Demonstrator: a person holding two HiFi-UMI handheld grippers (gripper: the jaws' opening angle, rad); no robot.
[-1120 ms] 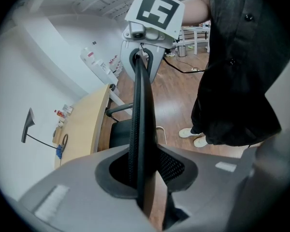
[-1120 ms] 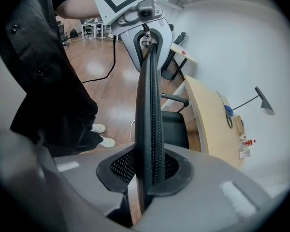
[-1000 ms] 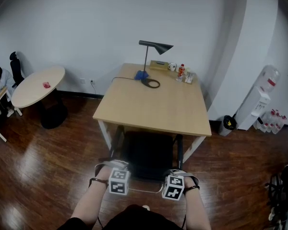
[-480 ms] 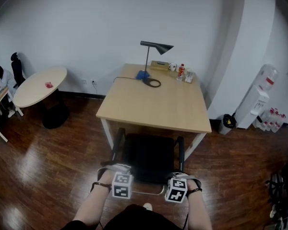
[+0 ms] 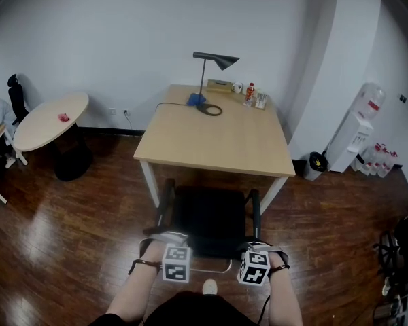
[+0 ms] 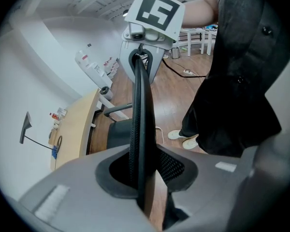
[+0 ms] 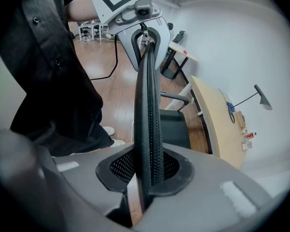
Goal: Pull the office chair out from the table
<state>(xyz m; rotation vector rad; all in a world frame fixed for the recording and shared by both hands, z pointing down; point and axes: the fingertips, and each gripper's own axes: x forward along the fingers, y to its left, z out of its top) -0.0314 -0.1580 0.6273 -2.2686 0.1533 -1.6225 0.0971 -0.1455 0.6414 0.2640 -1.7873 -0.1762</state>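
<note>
Drawing office chair (image 5: 211,217) away from table (image 5: 217,141)
Clamped narrow on backrest rim (image 6: 141,105) with left gripper (image 5: 164,239) and right gripper (image 5: 258,246), seat beyond the jaws; risks slipping off thin rim or skewing chair if pulled unevenly.

Black buttoned shirt (image 6: 241,71), white shoes (image 6: 186,138). Grey left hand-held gripper (image 6: 142,178) and right hand-held gripper (image 7: 145,178), each with black-white marker cube (image 5: 177,263).
</note>
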